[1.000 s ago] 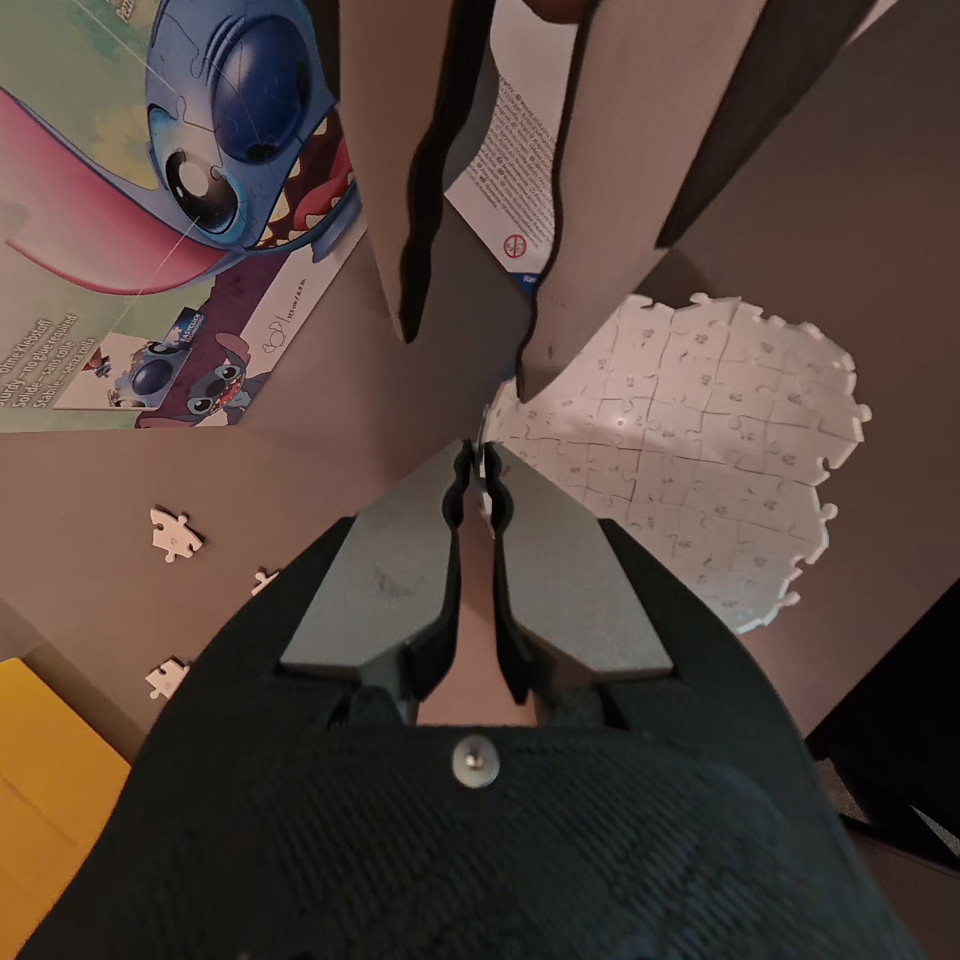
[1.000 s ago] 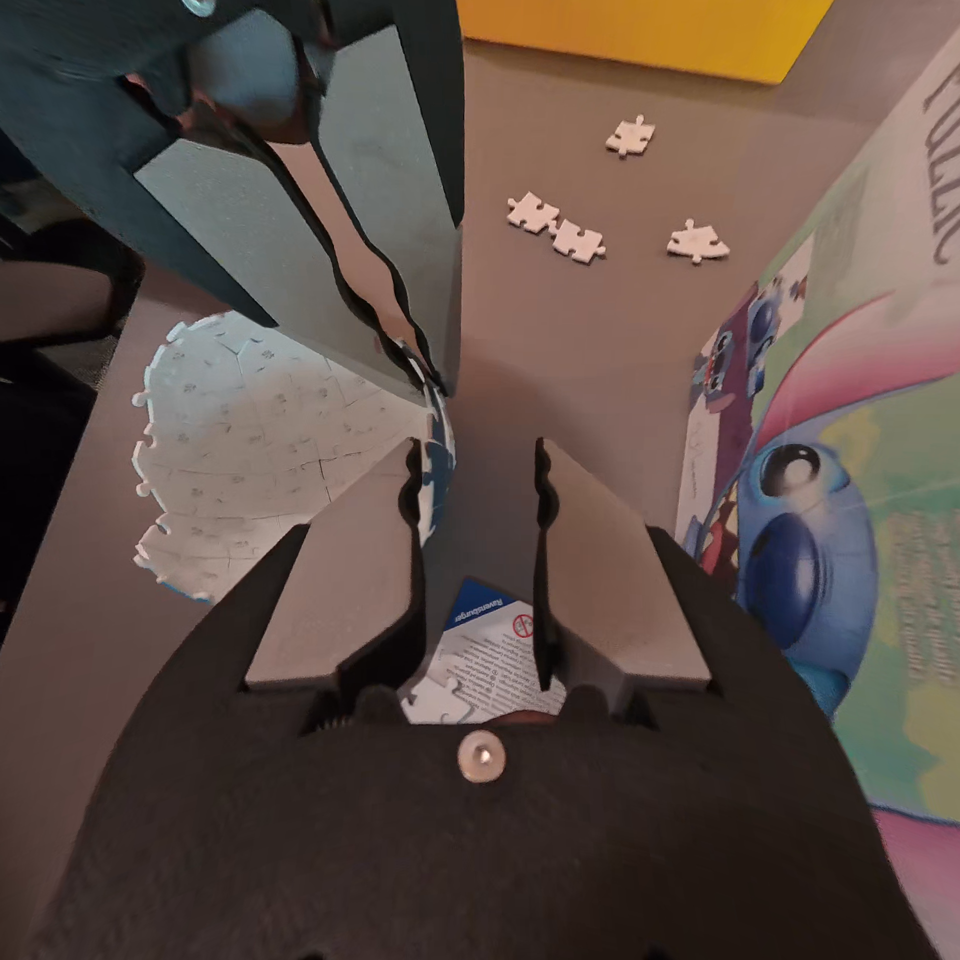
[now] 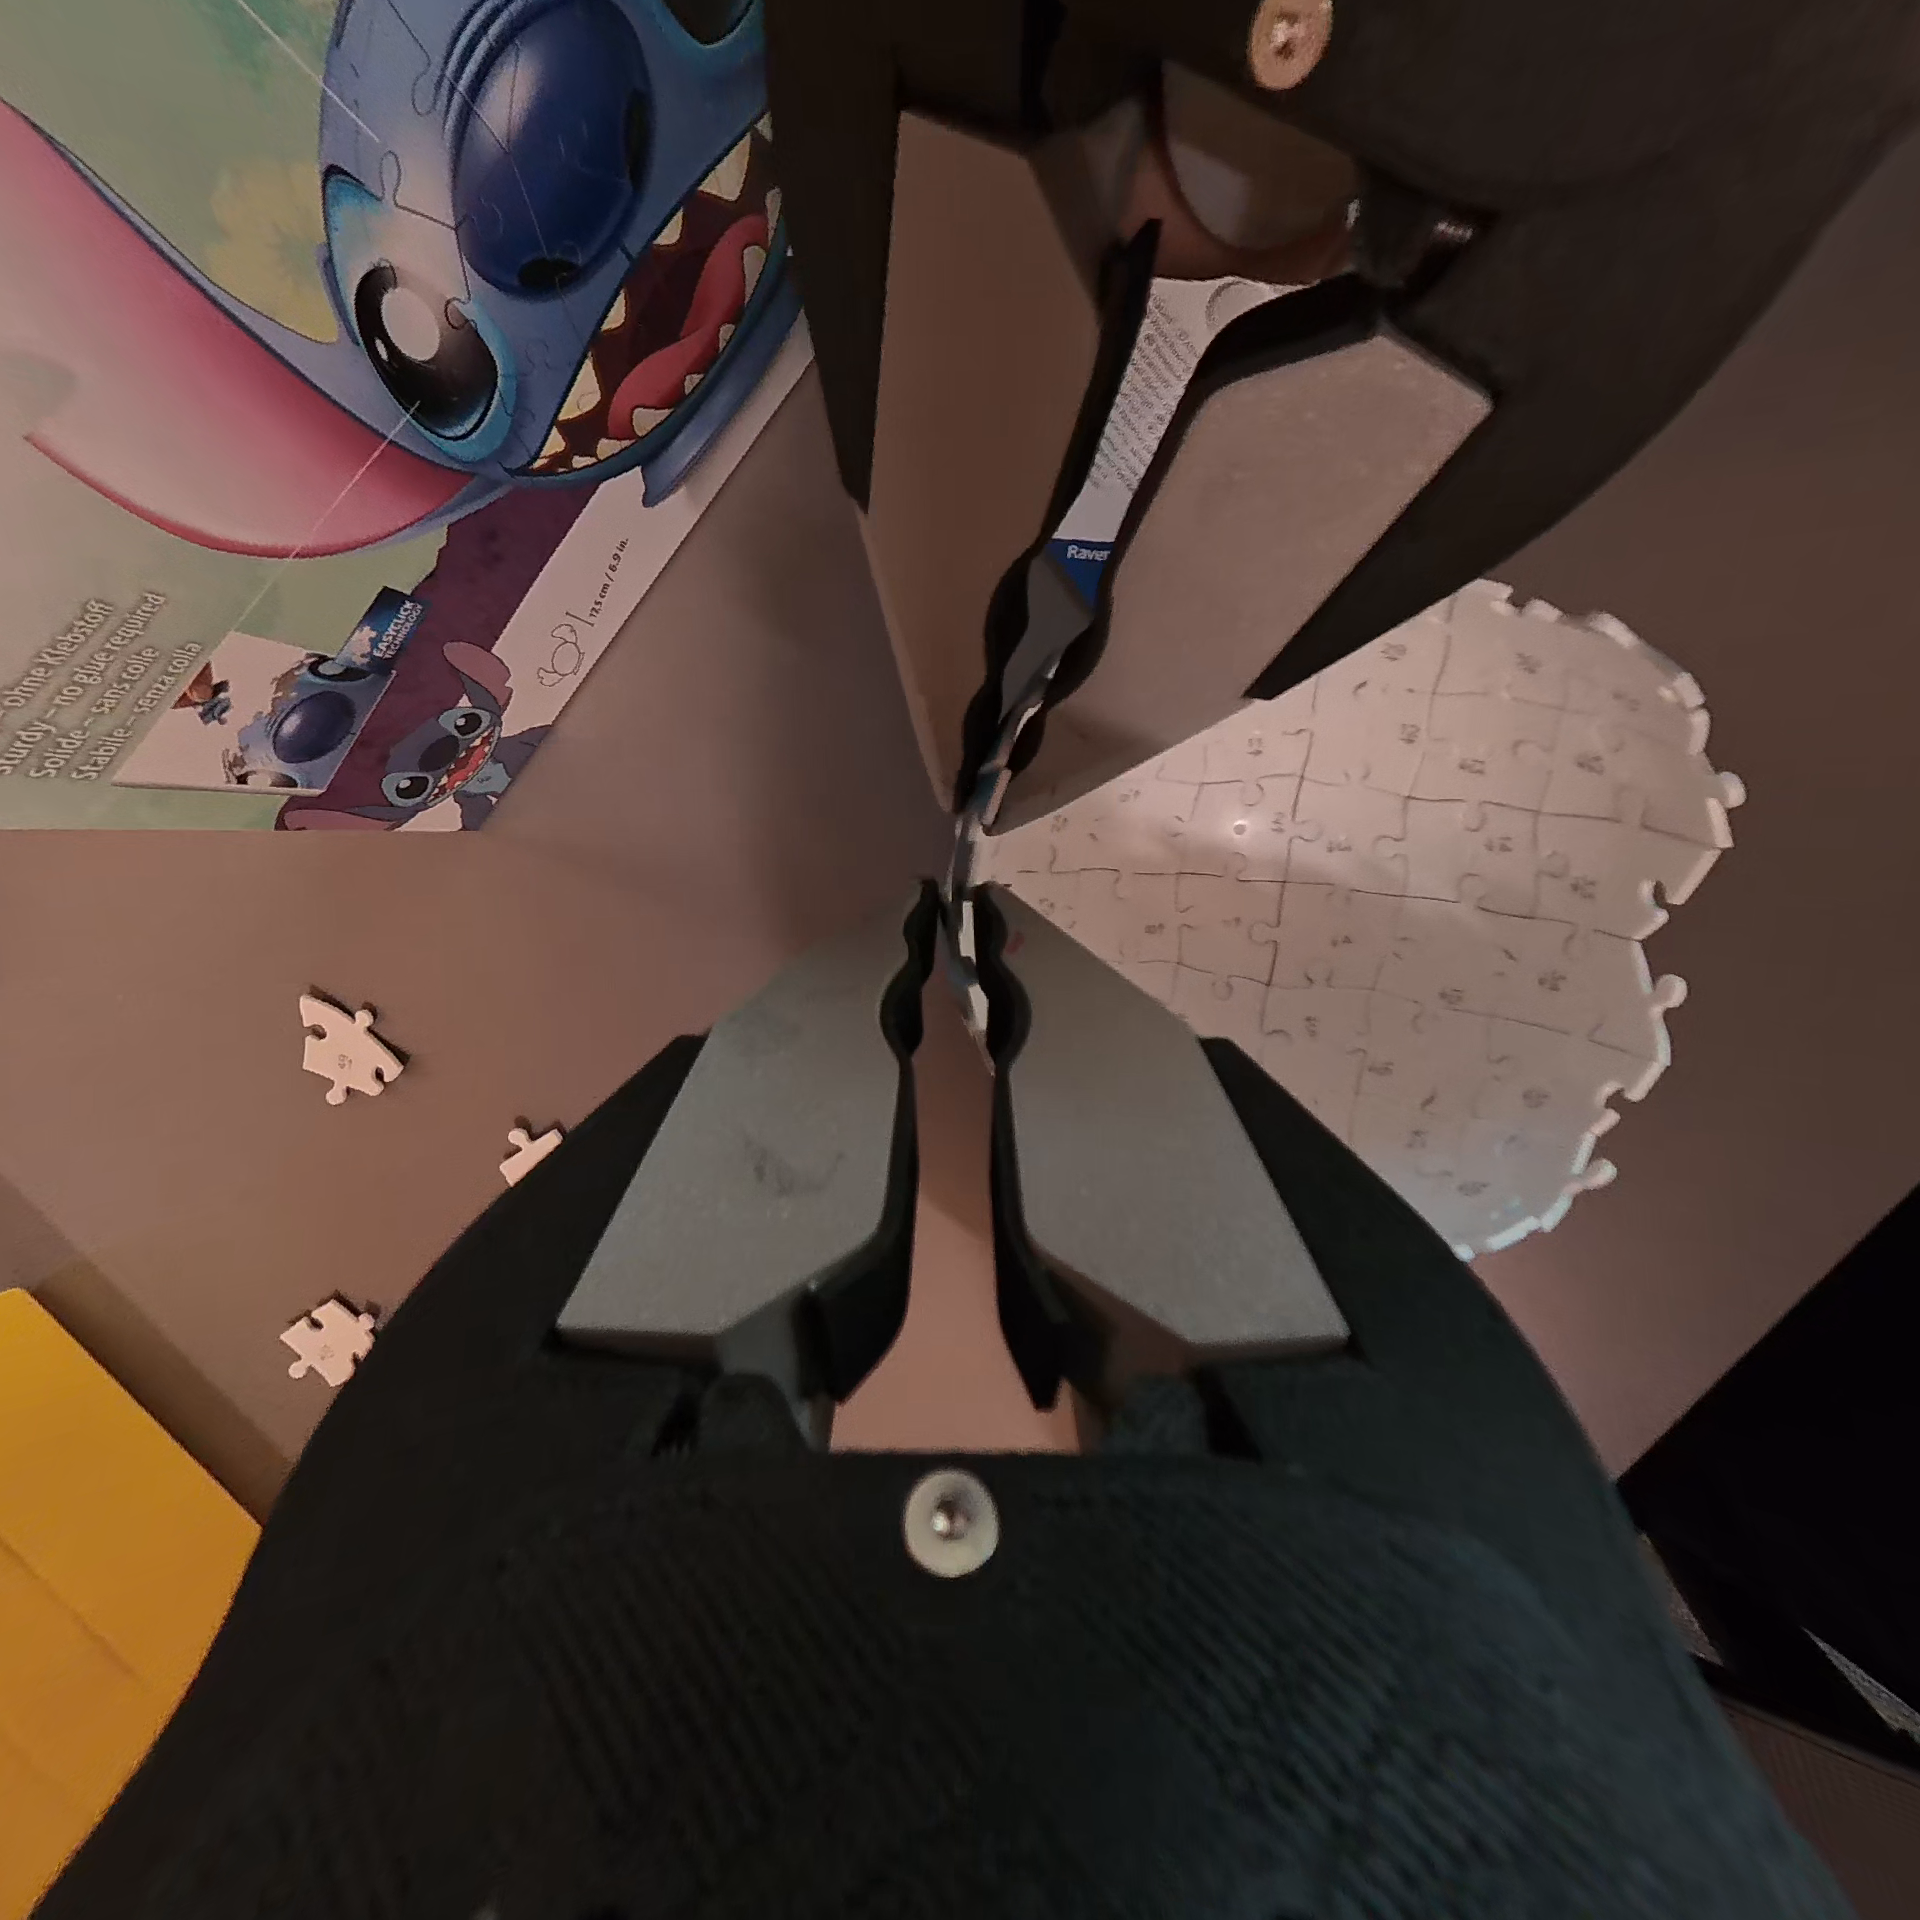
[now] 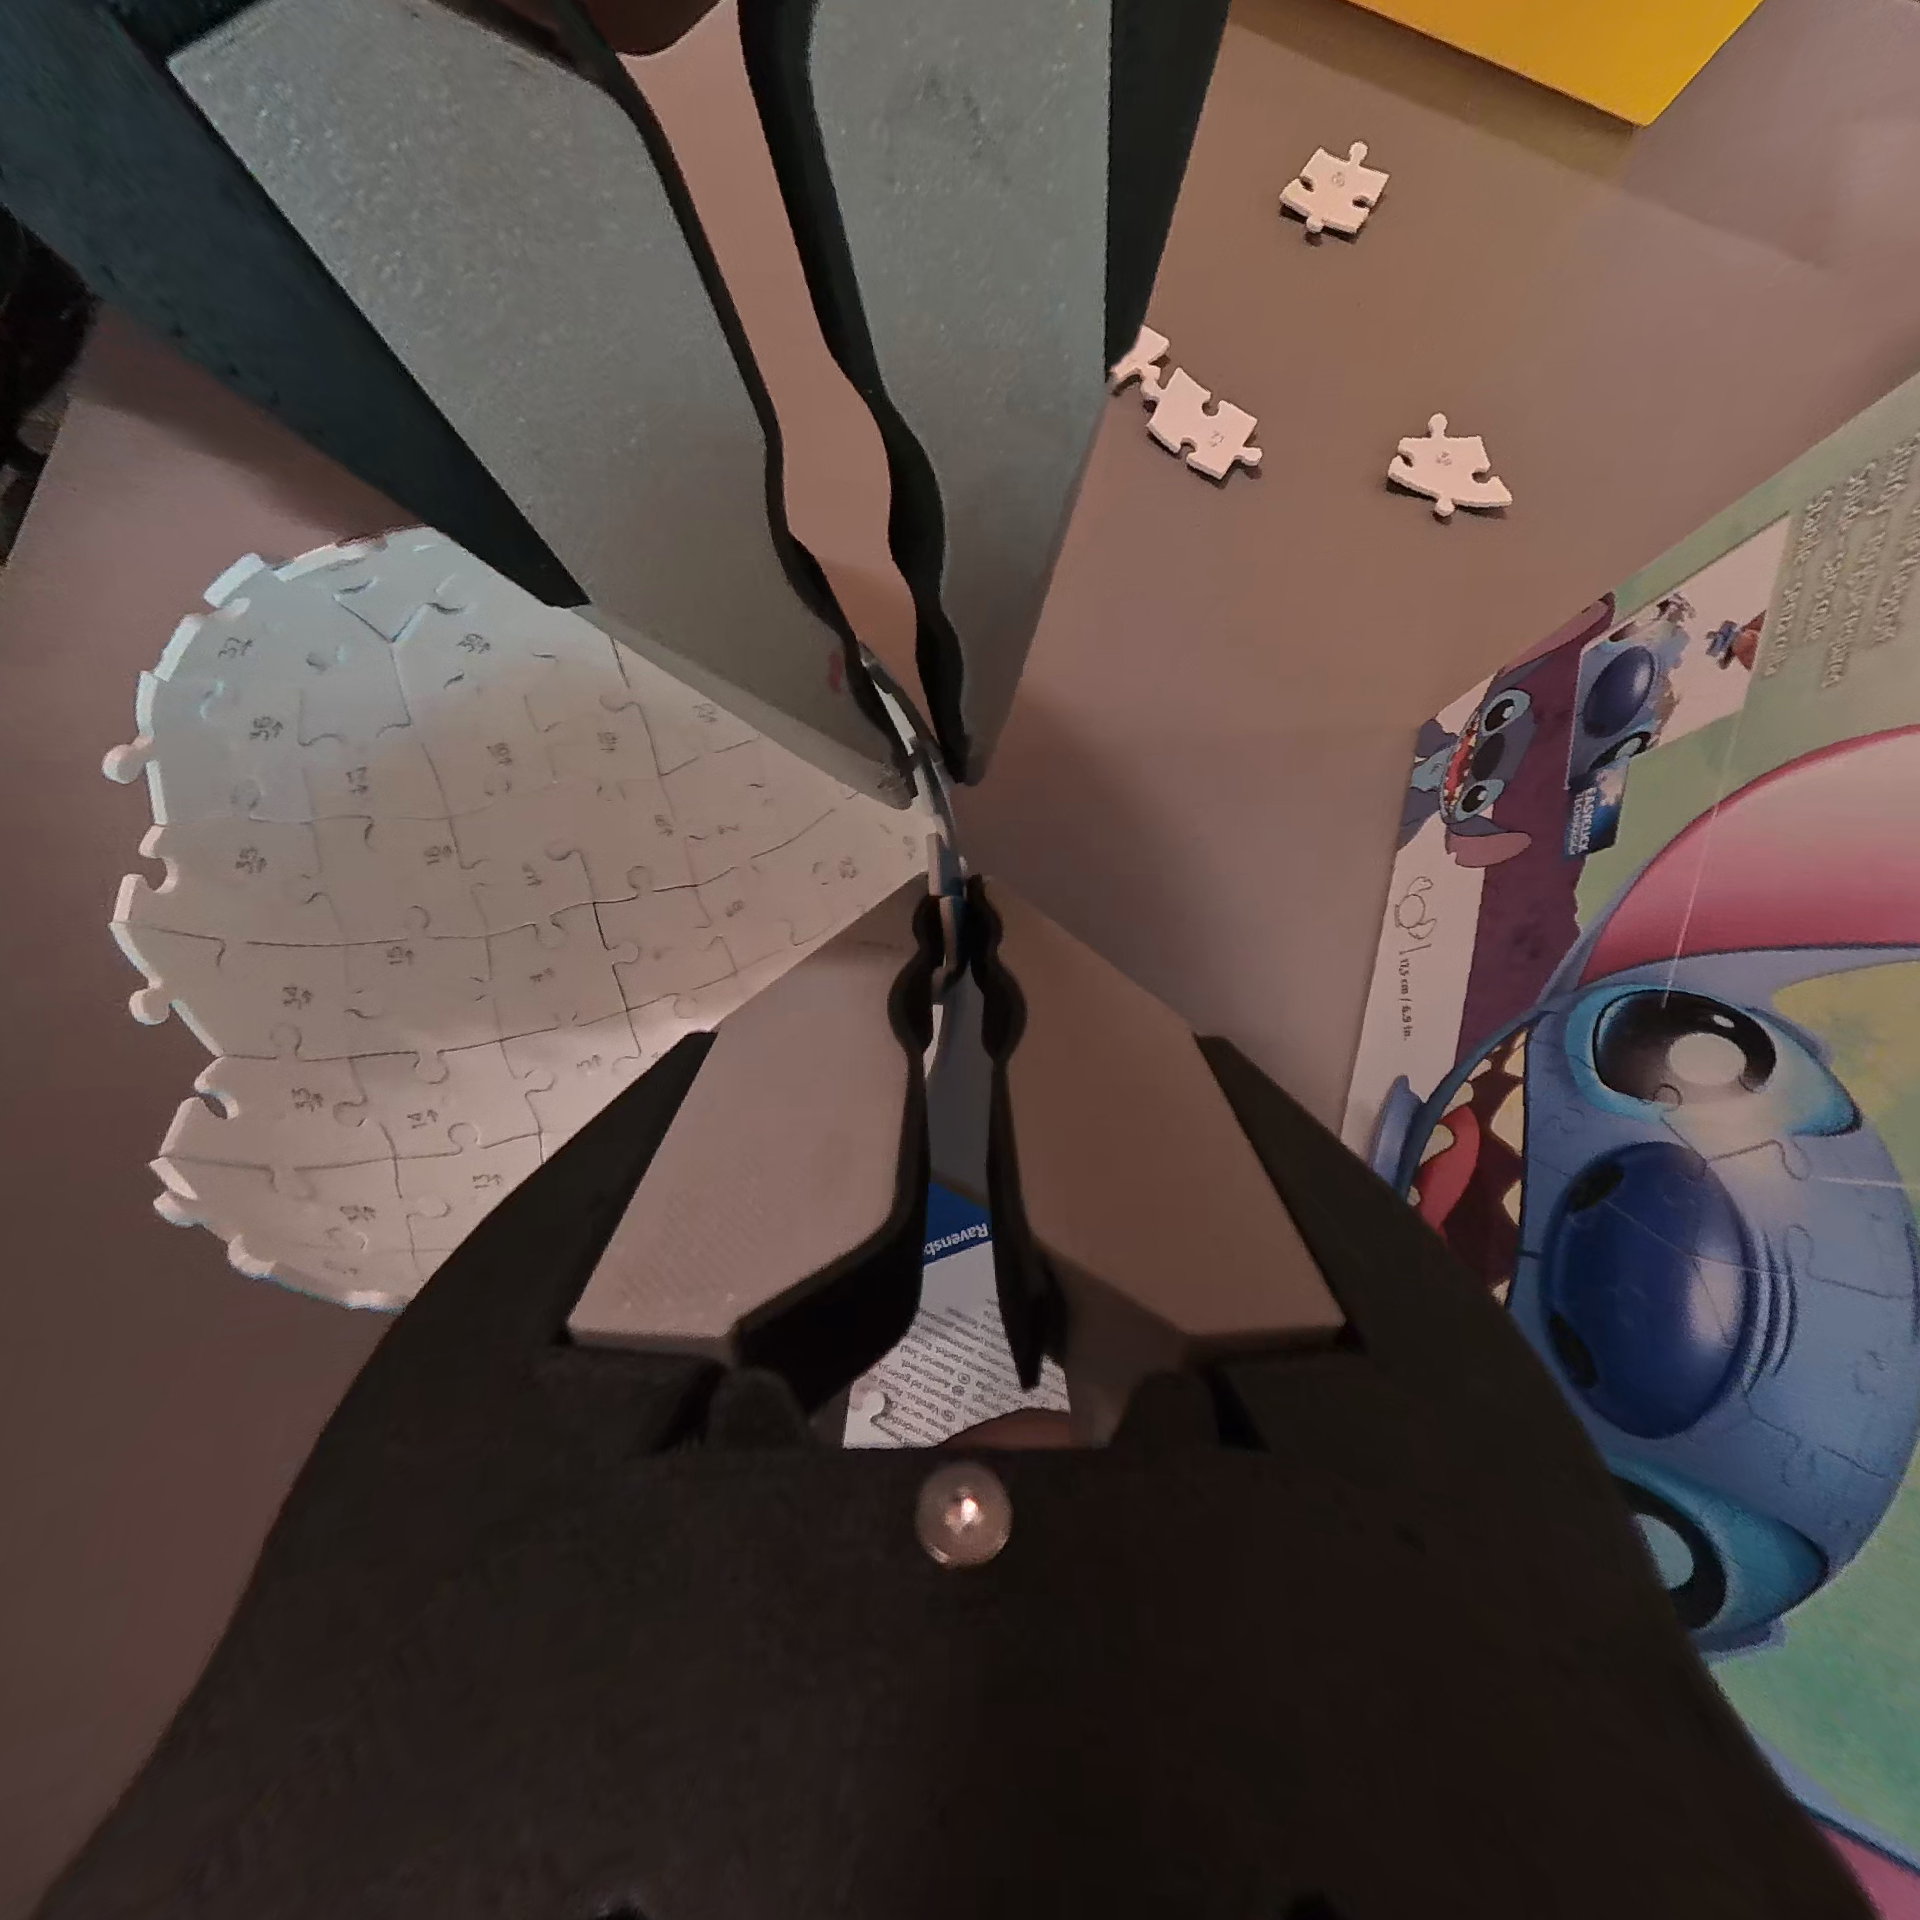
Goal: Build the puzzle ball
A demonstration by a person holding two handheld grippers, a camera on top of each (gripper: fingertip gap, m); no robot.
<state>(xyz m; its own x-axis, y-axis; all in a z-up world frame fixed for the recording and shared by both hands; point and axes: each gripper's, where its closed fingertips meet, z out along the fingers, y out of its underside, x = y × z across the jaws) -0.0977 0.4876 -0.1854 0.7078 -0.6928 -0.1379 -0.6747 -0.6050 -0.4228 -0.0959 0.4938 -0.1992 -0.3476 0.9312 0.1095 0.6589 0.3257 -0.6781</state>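
The part-built puzzle ball (image 3: 1403, 935) is a curved white shell of joined pieces, numbered on its inner side. It is held up above the brown table (image 3: 675, 935). My left gripper (image 3: 956, 914) is shut on the shell's rim, which shows edge-on between its tips. My right gripper (image 3: 987, 800) comes in from the top of the left wrist view and is shut on the same rim, tip to tip with the left. In the right wrist view the shell (image 4: 416, 883) lies to the left, the right gripper (image 4: 951, 904) pinches its blue-edged rim, and the left gripper (image 4: 925, 769) pinches it from above.
Three loose white pieces (image 3: 348, 1044) (image 3: 530, 1153) (image 3: 327, 1340) lie on the table; they also show in the right wrist view (image 4: 1335, 187) (image 4: 1205, 426) (image 4: 1449, 462). The picture box (image 3: 312, 416) (image 4: 1662, 1143) lies flat beside them. A printed leaflet (image 4: 956, 1351) lies under the grippers. A yellow sheet (image 3: 83, 1558) sits at the edge. Less than 4 cm separates the two grippers' tips.
My right gripper was open beside the shell's rim; it has closed on the rim and moved in to meet the left gripper's tips. The left gripper keeps its hold.
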